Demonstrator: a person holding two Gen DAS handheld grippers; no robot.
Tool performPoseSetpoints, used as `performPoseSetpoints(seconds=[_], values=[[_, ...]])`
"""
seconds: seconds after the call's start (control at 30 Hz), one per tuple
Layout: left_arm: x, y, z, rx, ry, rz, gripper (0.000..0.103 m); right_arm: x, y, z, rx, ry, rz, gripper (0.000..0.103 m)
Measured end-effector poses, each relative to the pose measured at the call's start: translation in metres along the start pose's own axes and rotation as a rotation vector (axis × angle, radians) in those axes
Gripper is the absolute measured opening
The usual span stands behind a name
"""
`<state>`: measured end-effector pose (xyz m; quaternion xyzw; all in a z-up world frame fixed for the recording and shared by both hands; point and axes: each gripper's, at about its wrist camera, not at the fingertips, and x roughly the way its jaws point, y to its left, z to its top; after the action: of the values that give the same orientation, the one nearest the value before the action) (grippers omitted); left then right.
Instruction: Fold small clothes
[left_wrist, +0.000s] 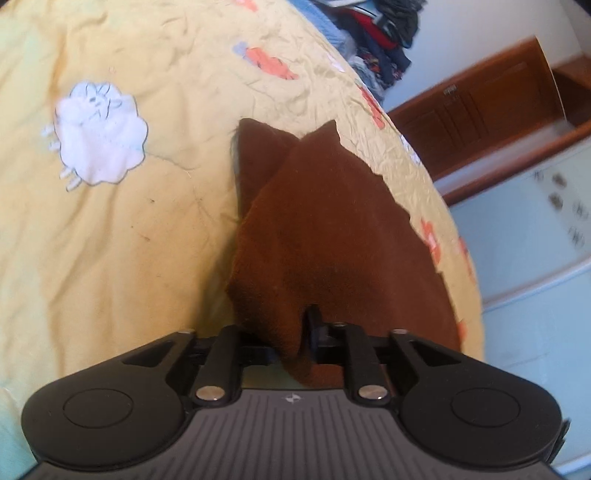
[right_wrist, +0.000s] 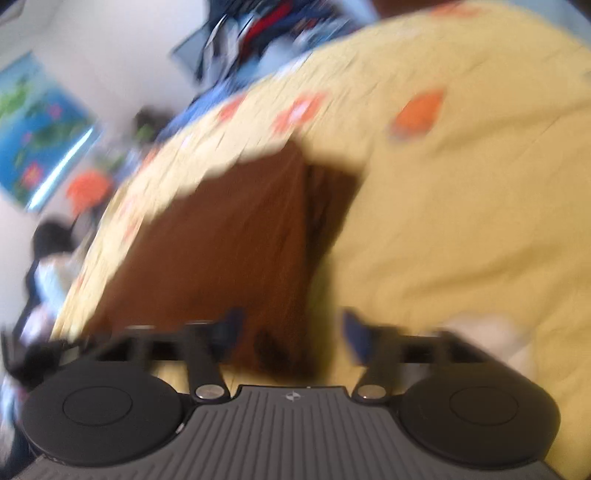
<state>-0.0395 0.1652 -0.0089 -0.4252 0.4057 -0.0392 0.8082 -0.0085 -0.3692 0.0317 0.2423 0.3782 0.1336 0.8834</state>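
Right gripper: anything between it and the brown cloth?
Nothing visible. The right gripper is open with the brown cloth directly ahead, its near edge lying between the fingers. The left gripper already clamps the cloth.

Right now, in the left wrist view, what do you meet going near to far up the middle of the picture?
Left gripper, shut on the brown cloth → the cloth's two pointed corners → yellow quilt → pile of dark clothes at the far edge.
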Motion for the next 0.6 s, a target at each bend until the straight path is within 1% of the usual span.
performPoseSetpoints(seconds=[0.03,0.07,0.1,0.13,0.17,0.2,0.23,0.27,0.3,0.33,0.37,0.43,0.5,0.53,0.6], values=[[0.001,0.002,0.002,-0.033,-0.006,-0.027,0.039,-0.009,0.001,0.011,0.003,-0.092,-0.026,0.096],[0.001,0.003,0.003,-0.064,-0.017,-0.054,0.056,-0.016,0.005,0.021,-0.011,-0.172,-0.067,0.096],[0.001,0.002,0.003,-0.089,-0.027,-0.076,0.064,-0.021,0.014,0.03,-0.047,-0.242,-0.128,0.096],[0.002,-0.001,0.001,-0.104,-0.041,-0.083,0.076,-0.024,0.026,0.037,-0.11,-0.301,-0.194,0.096],[0.003,-0.005,0.0,-0.106,-0.056,-0.073,0.079,-0.024,0.044,0.039,-0.224,-0.356,-0.269,0.097],[0.005,-0.011,-0.002,-0.099,-0.073,-0.052,0.079,-0.02,0.067,0.035,-0.4,-0.401,-0.356,0.098],[0.005,-0.015,-0.004,-0.092,-0.088,-0.036,0.079,-0.012,0.09,0.024,-0.62,-0.436,-0.45,0.1],[0.005,-0.017,-0.006,-0.09,-0.098,-0.025,0.079,-0.004,0.107,0.012,-0.803,-0.461,-0.508,0.102],[0.006,-0.018,-0.006,-0.093,-0.107,-0.021,0.079,0.001,0.118,0.002,-0.936,-0.469,-0.523,0.102],[0.006,-0.018,-0.006,-0.1,-0.114,-0.023,0.079,0.001,0.125,-0.001,-0.974,-0.444,-0.49,0.102],[0.005,-0.016,-0.006,-0.111,-0.12,-0.028,0.079,-0.001,0.129,0.002,-0.932,-0.399,-0.424,0.102],[0.006,-0.015,-0.004,-0.126,-0.127,-0.031,0.079,-0.005,0.128,0.016,-0.781,-0.3,-0.272,0.103],[0.007,-0.017,-0.001,-0.124,-0.128,-0.016,0.078,-0.009,0.13,0.022,-0.633,-0.239,-0.161,0.103],[0.008,-0.019,0.001,-0.115,-0.128,-0.006,0.078,-0.011,0.127,0.028,-0.534,-0.203,-0.084,0.103],[0.008,-0.025,0.002,-0.081,-0.136,0.035,0.056,-0.008,0.121,0.033,-0.299,-0.083,0.106,0.103]])
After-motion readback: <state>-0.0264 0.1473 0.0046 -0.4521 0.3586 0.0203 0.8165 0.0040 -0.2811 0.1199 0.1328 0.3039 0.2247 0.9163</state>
